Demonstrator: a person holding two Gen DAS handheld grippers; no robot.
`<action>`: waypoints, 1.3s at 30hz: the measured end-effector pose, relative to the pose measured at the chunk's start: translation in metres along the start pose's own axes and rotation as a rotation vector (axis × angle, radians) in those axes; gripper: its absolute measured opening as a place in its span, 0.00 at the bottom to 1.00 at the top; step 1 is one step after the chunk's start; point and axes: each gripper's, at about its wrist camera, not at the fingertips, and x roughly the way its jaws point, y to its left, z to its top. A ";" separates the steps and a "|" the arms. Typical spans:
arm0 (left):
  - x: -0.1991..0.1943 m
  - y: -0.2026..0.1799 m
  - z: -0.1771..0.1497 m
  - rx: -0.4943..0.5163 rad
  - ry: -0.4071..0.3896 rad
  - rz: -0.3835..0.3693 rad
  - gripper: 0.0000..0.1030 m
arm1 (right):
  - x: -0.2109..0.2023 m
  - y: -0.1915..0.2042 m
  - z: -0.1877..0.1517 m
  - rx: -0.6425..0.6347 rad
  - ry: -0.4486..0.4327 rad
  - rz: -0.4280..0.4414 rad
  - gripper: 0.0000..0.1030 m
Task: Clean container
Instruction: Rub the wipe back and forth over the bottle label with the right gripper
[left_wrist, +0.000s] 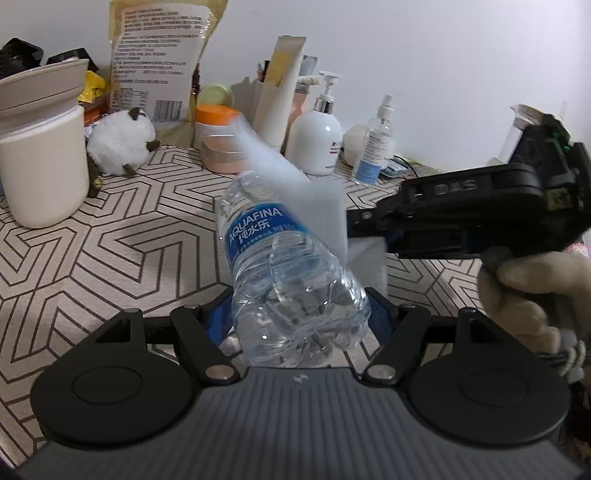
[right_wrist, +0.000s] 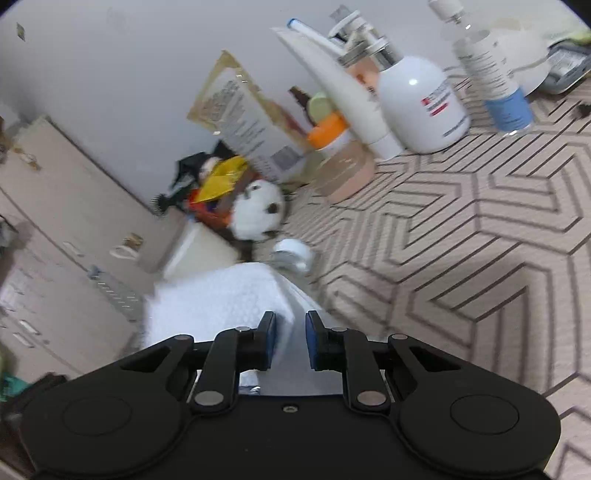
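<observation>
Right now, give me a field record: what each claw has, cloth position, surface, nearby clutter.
left claw: shut on the base of a clear plastic Aquafina water bottle, tilted with its neck pointing away
right claw: pads slightly apart, white textured cloth between them; contact unclear
cloth position: draped beside and behind the bottle
surface: beige tablecloth with dark geometric lines
clutter: white pump bottle, clear spray bottle with blue label, orange-lidded jar, white fluffy toy, cream cylindrical canister
</observation>
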 end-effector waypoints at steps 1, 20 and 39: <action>0.000 -0.001 0.000 0.008 0.002 0.000 0.69 | 0.002 -0.001 0.000 -0.003 0.001 -0.023 0.20; 0.002 -0.002 0.000 0.009 0.021 -0.007 0.70 | 0.004 0.032 0.004 -0.092 -0.052 0.131 0.22; 0.005 -0.007 -0.001 0.029 0.035 -0.021 0.70 | -0.018 0.060 -0.012 -0.278 0.010 0.018 0.02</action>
